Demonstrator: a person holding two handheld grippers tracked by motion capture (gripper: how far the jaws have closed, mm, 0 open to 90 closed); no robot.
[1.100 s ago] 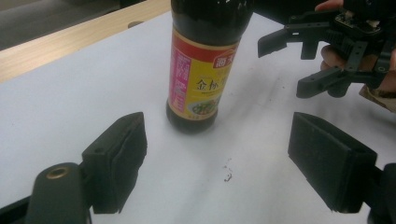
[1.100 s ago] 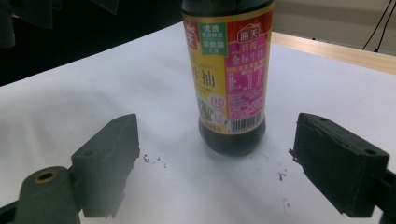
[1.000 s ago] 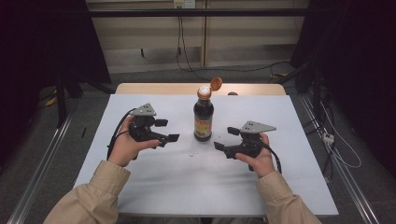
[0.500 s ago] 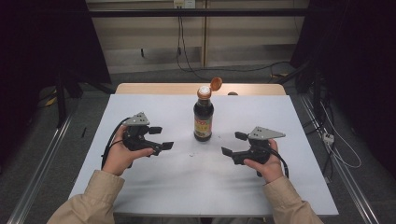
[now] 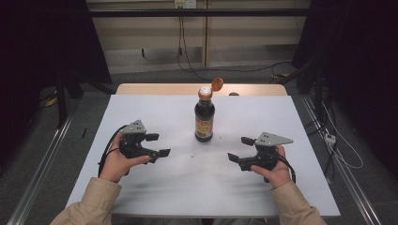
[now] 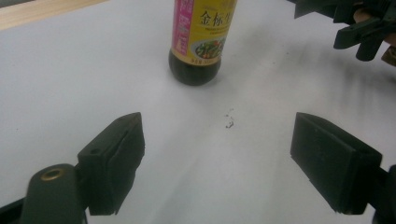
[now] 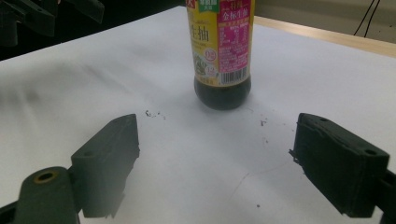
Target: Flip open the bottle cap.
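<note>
Nearest the person, two beige sleeves (image 5: 89, 206) come up from the table's front edge, each hand holding a black gripper over the white table (image 5: 187, 187). Taking the bottle (image 5: 204, 117) as the landmark, the left gripper (image 5: 158, 145) sits in front of it and off to its left, well apart from it, with its jaws spread wide and nothing between them. In the left gripper view the two black pads stand far apart, bare white table between them, and the bottle's dark base (image 6: 194, 70) stands ahead, a little left of the middle of the gap. The right gripper (image 5: 240, 149) sits in front of the bottle and off to its right, also well apart from it, jaws likewise wide and holding nothing. In the right gripper view the bottle (image 7: 222, 56) stands ahead between the two pads, near the middle of the gap, with small dark specks (image 7: 152, 113) on the table just in front of it.

The bottle stands upright near the middle of the table, toward its far side. It holds dark liquid and wears a yellow and pink label. Its orange flip cap (image 5: 216, 84) is hinged open, tilted up and to the right of the neck.

Beyond the bottle lies the table's bare wooden far edge (image 5: 155, 88), and past that cables (image 5: 244, 69) trail across the floor.
</note>
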